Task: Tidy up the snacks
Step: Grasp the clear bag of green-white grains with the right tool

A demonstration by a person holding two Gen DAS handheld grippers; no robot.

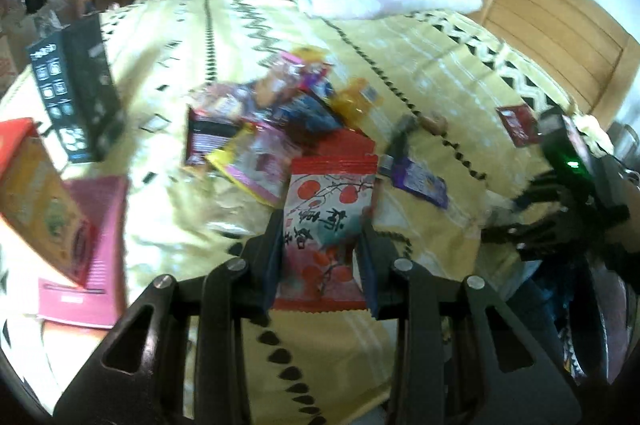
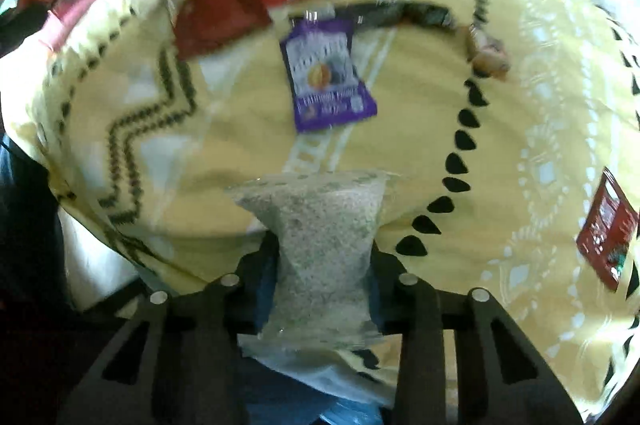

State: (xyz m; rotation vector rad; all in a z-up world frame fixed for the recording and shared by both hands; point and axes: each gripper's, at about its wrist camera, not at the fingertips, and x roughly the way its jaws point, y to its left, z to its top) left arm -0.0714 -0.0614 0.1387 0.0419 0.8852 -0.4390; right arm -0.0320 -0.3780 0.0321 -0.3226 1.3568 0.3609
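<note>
Left gripper (image 1: 322, 237) jaws clamped narrow on a red-and-white persimmon snack packet (image 1: 330, 221), pinched across its middle, both ends sticking out free above the bed. Right gripper (image 2: 326, 265) jaws likewise squeezed tight on a clear speckled snack bag (image 2: 320, 245), waist crumpled in, top flaring wide. So, both full, mid-carry by the look of it.

Tips for doing this bit well, just guessing from the view:

- Keep both grips steady, no easing off until each packet sits over its own group. Slippery film, so a slack pinch probably means a drop.
- Don't crush harder either; speckled bag already looks well squashed.
- Pick a spot before lowering. Just past the left jaws sits the messy snack pile (image 1: 276, 121) in the middle of the yellow patterned bedspread (image 1: 420, 233), with a purple packet (image 2: 326, 73) lying alone nearby and a small dark red packet (image 2: 608, 229) well apart to the side.
- Boxes over on the left edge, black box (image 1: 76, 97) and pink box (image 1: 92, 245), maybe meant as sorting spots, can't tell for sure.
- Lay flat, label up, beside similar ones rather than on top of the heap.
- Watch the two hands don't cross; right gripper's body shows near the left view's edge.
</note>
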